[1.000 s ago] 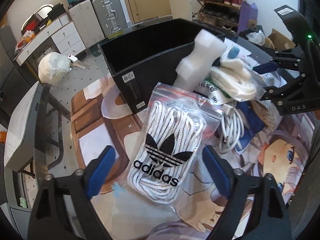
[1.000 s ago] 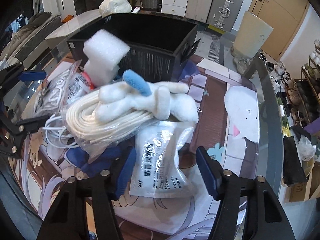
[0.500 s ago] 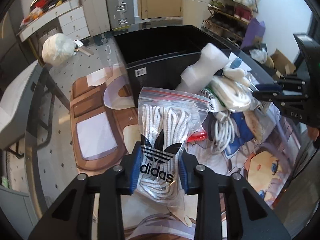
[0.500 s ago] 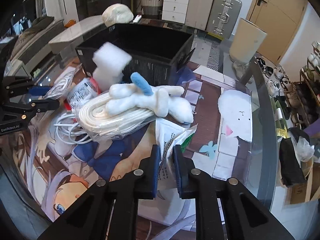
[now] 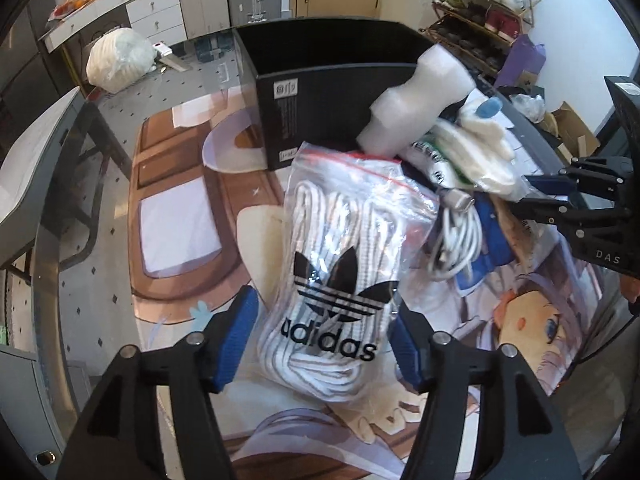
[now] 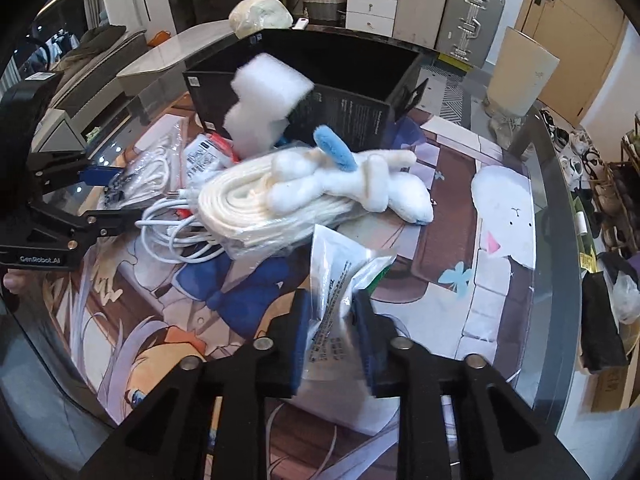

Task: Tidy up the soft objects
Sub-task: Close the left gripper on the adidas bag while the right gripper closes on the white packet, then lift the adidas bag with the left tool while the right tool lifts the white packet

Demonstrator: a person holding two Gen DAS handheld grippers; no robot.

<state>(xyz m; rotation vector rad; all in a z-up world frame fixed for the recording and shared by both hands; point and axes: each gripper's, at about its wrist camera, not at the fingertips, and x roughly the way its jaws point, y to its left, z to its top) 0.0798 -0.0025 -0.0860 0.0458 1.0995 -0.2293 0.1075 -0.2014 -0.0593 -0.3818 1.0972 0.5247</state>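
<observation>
laces bag (image 5: 340, 276) long axis pointing away between parted left gripper (image 5: 324, 340), right gripper (image 6: 332, 332) clamping packet (image 6: 340, 280)

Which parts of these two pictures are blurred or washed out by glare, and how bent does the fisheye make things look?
Left wrist view: the foam block and plush toy are smeared by motion, glare flecks the adidas bag, and the black box bows with the fisheye. Right wrist view: the foam block and the packet in the right gripper blur; the room curves at the edges.
</observation>
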